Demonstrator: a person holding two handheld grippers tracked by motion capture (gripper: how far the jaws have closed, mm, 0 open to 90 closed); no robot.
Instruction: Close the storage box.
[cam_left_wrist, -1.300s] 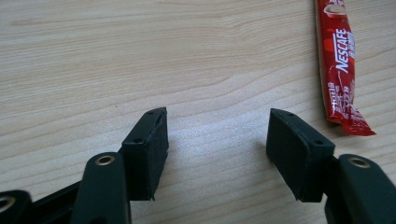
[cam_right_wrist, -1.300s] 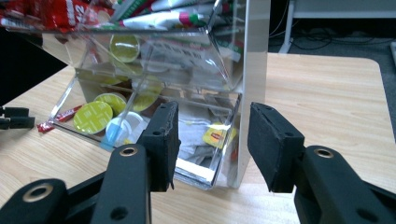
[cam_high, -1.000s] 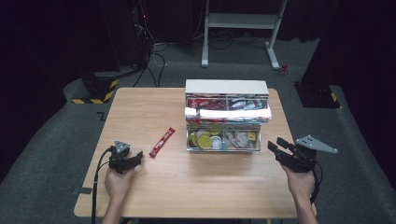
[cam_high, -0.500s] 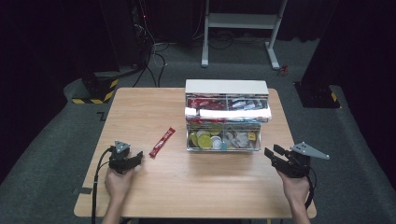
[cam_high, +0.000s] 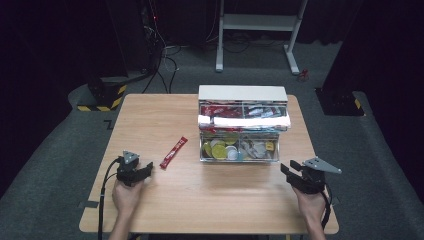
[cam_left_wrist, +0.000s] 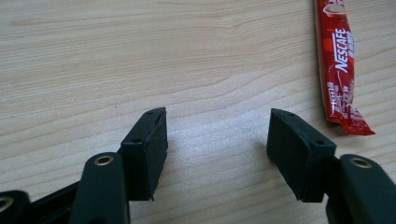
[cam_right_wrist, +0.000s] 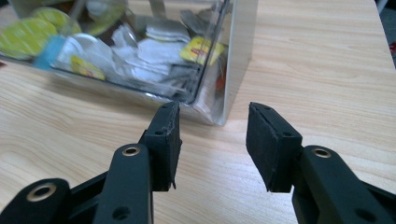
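My left tongs (cam_left_wrist: 212, 140) gape empty over the surface (cam_high: 150, 120), a red sachet (cam_left_wrist: 340, 65) just beside; my right tongs (cam_right_wrist: 212, 135) gape facing the clear box (cam_right_wrist: 233, 56).

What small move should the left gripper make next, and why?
Probably slide the left gripper forward and to its right, toward the red Nescafe stick. Its jaws are open and hold nothing, and the stick lies flat on the wooden table, just beyond the right jaw and outside the gap.
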